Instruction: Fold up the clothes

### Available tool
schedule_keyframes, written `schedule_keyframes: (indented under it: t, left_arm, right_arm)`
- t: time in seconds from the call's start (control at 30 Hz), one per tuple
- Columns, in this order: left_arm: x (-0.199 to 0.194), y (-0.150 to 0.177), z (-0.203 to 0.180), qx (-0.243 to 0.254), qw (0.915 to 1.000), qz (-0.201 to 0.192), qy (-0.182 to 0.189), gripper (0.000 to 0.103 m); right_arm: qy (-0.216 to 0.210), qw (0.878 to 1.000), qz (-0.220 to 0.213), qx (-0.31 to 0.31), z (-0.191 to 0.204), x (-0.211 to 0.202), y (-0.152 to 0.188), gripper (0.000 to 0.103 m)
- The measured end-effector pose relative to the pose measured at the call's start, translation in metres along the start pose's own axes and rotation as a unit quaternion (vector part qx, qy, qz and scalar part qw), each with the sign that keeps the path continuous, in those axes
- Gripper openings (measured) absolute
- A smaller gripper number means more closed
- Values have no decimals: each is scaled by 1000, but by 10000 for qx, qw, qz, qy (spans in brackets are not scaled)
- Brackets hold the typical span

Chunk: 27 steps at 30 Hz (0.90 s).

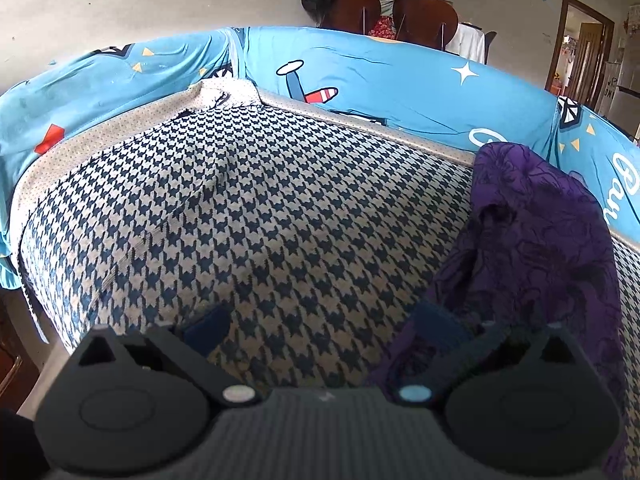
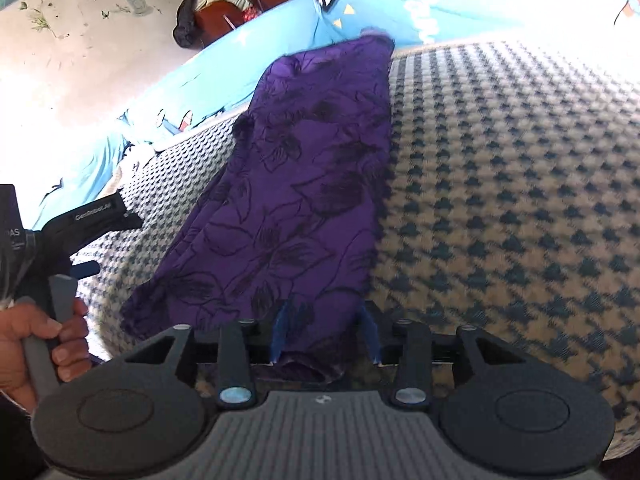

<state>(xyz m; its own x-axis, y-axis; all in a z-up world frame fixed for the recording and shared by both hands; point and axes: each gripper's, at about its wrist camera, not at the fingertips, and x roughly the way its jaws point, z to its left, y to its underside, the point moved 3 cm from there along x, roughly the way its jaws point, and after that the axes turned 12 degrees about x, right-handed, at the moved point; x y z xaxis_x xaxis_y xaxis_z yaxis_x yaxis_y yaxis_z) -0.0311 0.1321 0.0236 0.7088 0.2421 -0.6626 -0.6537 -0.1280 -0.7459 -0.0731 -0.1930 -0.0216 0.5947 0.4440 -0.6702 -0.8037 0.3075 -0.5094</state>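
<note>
Purple garment [image 2: 304,184]: floral-printed cloth with dark line-drawn flowers, stretched in a long strip across the houndstooth cushion [image 1: 260,216], its far end up against the back edge by the blue cartoon-print cover [image 1: 400,84].
Near end of the garment: bunched right at the front edge of the cushion, between the right gripper's fingers.
Right gripper [image 2: 326,336]: blue fingers [image 2: 280,332] drawn in on either side of the cloth's near end; they look clenched on the fabric, though the exact contact is hidden by folds.
Left gripper [image 1: 320,328]: fingers spread wide, released, nothing between them but houndstooth; the right-hand finger [image 1: 438,322] lies against the purple cloth's edge.
Left gripper from the right wrist view: hovering at the garment's left side, near the front edge of the cushion, a hand [image 2: 48,344] wrapped around its grey handle.
Cushion: blue-and-cream houndstooth, mostly bare on the left and right of the garment.
Background: pale wall, brown wooden chairs [image 1: 424,20] piled with clothing behind the blue cover.
</note>
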Motion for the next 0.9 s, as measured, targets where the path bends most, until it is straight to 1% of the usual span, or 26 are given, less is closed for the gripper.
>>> schedule_keyframes:
  t: [0.07, 0.17, 0.27, 0.3, 0.4, 0.5, 0.63, 0.77, 0.9]
  left_arm:
    - [1, 1, 0, -10, 10000, 23, 26, 103]
    - [2, 1, -1, -41, 9999, 29, 115, 103]
    - [2, 1, -2, -59, 9998, 10, 205, 103]
    - [2, 1, -2, -72, 9997, 4, 253, 103]
    - [2, 0, -4, -43, 9994, -53, 344, 103]
    - [0, -1, -8, 9, 9989, -129, 448, 103]
    - [1, -3, -17, 146, 9978, -205, 613, 103]
    - [7, -7, -30, 337, 9960, -199, 807, 103]
    - [16, -13, -45, 531, 9931, -132, 1033, 103]
  right_arm:
    - [-62, 9999, 109, 109, -3, 3, 2, 41]
    - [-52, 9999, 58, 81, -4, 5, 4, 40]
    - [68, 10000, 16, 27, -5, 2, 5, 22]
    - [71, 10000, 16, 12, -6, 2, 5, 17]
    - [147, 9998, 22, -140, -3, -1, 8, 12]
    - [344, 9983, -7, -478, 5, -6, 15, 11]
    - [402, 9979, 48, -498, 5, -7, 24, 11]
    - [377, 9982, 122, -445, 4, -9, 23, 11]
    - [228, 9987, 63, -459, 3, -17, 18, 13]
